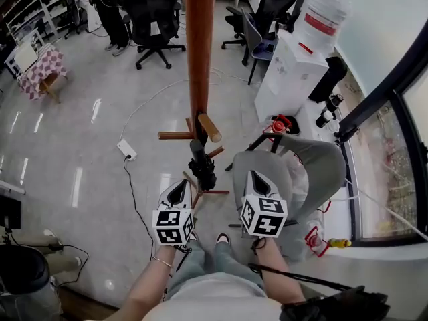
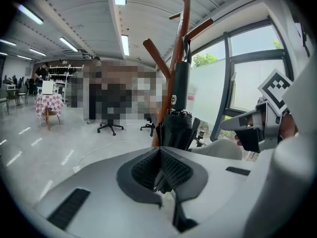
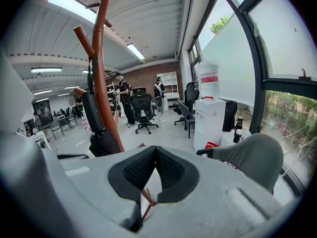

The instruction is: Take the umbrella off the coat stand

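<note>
Because umbrella point(image 1: 202, 166) hangs on coat stand point(image 1: 198, 59), left tongs point(image 1: 178, 192) & right tongs point(image 1: 257, 183) point toward it.
Both closed & empty; no grasp yet.

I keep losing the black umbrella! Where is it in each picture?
Head view: the umbrella is near the middle, hanging against the coat stand pole.
Left gripper view: the umbrella is in the middle, in front of the pole.
Right gripper view: the umbrella is left of the middle, beside the pole.
Shared landmark: the reddish-brown pole.
</note>
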`<state>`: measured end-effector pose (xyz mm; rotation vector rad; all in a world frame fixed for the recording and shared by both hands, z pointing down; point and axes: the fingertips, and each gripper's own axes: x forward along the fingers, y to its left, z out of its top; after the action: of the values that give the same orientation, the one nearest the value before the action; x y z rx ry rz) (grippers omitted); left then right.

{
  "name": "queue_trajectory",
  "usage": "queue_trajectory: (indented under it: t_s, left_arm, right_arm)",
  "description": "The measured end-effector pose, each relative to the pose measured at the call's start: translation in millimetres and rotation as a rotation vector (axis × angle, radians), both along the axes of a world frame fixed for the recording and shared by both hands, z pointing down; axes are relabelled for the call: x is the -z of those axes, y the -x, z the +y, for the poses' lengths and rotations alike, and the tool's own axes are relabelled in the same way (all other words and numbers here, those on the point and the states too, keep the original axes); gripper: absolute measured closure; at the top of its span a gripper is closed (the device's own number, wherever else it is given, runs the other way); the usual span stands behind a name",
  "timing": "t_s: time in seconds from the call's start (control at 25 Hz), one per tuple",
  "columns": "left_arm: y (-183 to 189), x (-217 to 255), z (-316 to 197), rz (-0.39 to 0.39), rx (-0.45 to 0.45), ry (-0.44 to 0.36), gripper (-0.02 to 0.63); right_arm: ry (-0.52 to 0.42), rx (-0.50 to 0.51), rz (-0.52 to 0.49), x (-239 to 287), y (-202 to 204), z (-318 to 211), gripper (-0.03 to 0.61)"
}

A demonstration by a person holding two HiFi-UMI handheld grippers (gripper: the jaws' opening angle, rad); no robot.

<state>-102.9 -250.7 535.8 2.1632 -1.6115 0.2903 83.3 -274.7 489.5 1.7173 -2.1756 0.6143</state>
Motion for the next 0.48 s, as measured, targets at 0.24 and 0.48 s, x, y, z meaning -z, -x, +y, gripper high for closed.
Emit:
queue_trajectory:
  t_s: [0.24, 0.48]
  left_arm:
    - [-10, -18, 7, 0.013, -0.013, 0.031, 0.611]
    - [-17, -21, 9, 0.033, -0.011, 0.03, 0.609]
  right_arm:
    - [0.038, 0.001, -0.01, -17, -5, 2, 0.574]
    - [0.055, 0.004, -0.016, -25, -13, 4, 0.574]
